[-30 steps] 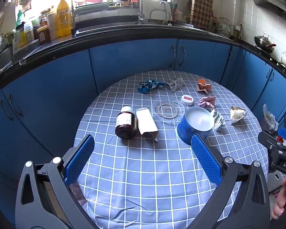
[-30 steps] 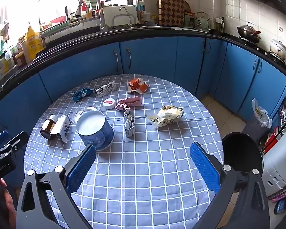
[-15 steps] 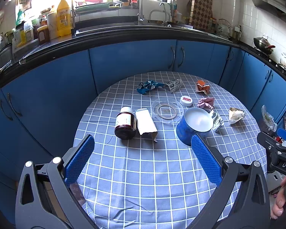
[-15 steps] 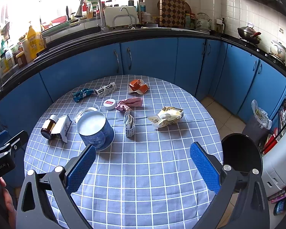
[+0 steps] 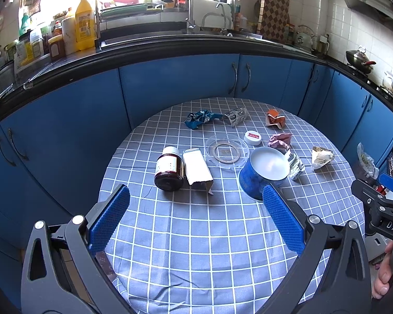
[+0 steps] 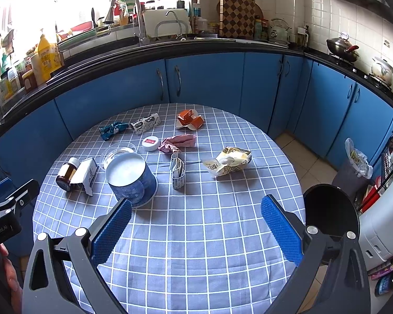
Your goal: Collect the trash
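Trash lies across a round table with a blue checked cloth: a blue wrapper, a silver wrapper, an orange carton, a pink wrapper, a yellow-white packet and a small printed wrapper. A blue tub stands tilted near the middle, also the blue tub. My left gripper is open above the near left edge, empty. My right gripper is open over the near cloth, empty.
A brown jar lies beside a white box, with a clear lid and a white cap nearby. A black bin stands at the table's right. Blue cabinets ring the table.
Both grippers have stayed open; the views have shifted only slightly, the left one drifting a little. Nothing on the table has moved.
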Motion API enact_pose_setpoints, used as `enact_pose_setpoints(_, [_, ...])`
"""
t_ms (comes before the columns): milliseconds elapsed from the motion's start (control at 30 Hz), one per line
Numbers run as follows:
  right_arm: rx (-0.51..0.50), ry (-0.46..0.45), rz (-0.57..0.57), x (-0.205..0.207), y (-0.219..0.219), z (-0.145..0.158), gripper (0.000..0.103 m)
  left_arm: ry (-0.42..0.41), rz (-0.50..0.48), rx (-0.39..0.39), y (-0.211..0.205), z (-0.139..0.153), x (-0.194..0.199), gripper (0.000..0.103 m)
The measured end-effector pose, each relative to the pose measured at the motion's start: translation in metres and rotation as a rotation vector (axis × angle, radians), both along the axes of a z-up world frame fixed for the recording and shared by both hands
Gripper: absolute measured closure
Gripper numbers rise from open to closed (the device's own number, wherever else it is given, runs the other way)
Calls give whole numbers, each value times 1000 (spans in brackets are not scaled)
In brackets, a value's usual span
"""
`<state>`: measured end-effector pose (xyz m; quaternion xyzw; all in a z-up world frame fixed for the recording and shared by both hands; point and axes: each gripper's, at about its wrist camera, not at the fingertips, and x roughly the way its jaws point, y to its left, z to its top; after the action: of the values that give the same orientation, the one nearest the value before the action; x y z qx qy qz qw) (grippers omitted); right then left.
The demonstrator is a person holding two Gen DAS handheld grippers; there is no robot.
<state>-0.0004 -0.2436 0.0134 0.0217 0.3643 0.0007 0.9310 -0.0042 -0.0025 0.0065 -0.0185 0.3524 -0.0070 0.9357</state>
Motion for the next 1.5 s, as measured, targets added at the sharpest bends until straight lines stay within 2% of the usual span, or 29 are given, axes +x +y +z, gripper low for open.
enact_pose_setpoints(1500, [-10,-4,6,-1,2,3,7,2,-3,-5,-1,-1,0,3])
